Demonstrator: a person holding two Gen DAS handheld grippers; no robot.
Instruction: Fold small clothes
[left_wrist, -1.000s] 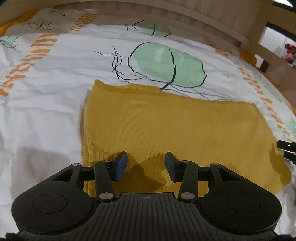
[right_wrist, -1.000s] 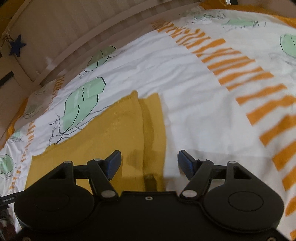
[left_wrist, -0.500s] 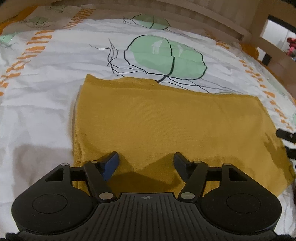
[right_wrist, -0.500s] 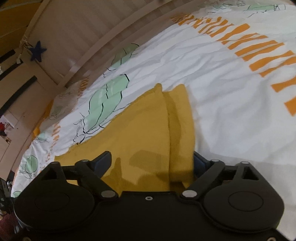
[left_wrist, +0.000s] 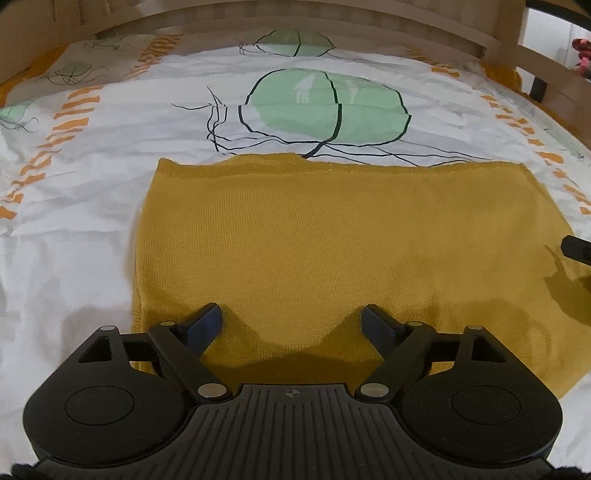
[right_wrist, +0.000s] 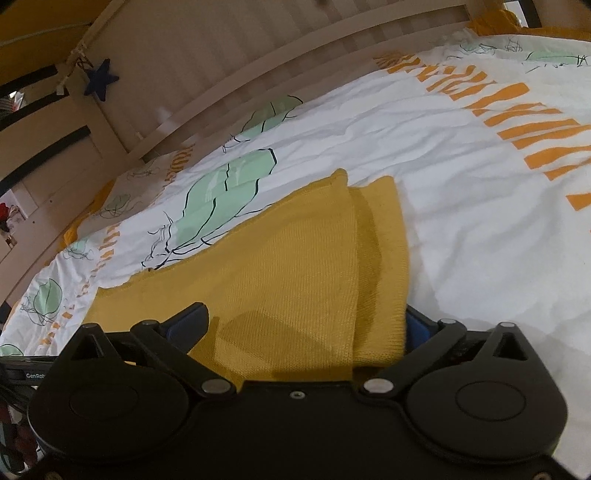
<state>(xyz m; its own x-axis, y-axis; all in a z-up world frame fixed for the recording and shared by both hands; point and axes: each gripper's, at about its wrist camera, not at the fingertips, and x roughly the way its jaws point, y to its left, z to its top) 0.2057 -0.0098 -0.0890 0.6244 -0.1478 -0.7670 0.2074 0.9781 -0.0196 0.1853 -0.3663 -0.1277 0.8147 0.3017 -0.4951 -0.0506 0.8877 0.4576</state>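
A mustard-yellow knit garment (left_wrist: 325, 236) lies flat, folded into a rectangle, on the bed. My left gripper (left_wrist: 291, 325) is open, its fingers spread wide just over the garment's near edge. In the right wrist view the garment (right_wrist: 295, 273) shows two layers at its end, the lower one sticking out to the right. My right gripper (right_wrist: 306, 325) is open and straddles that end, with the cloth between its fingers. One right finger is partly hidden behind the cloth edge. A tip of the right gripper shows at the left wrist view's right edge.
The bed sheet (left_wrist: 92, 206) is white with green leaf prints and orange stripes. A wooden slatted bed rail (right_wrist: 258, 62) runs along the far side. A blue star (right_wrist: 101, 79) hangs on the rail.
Both grippers moved in toward the garment. The left fingers opened wider. The right gripper slid left, so the garment's end now lies between its fingers.
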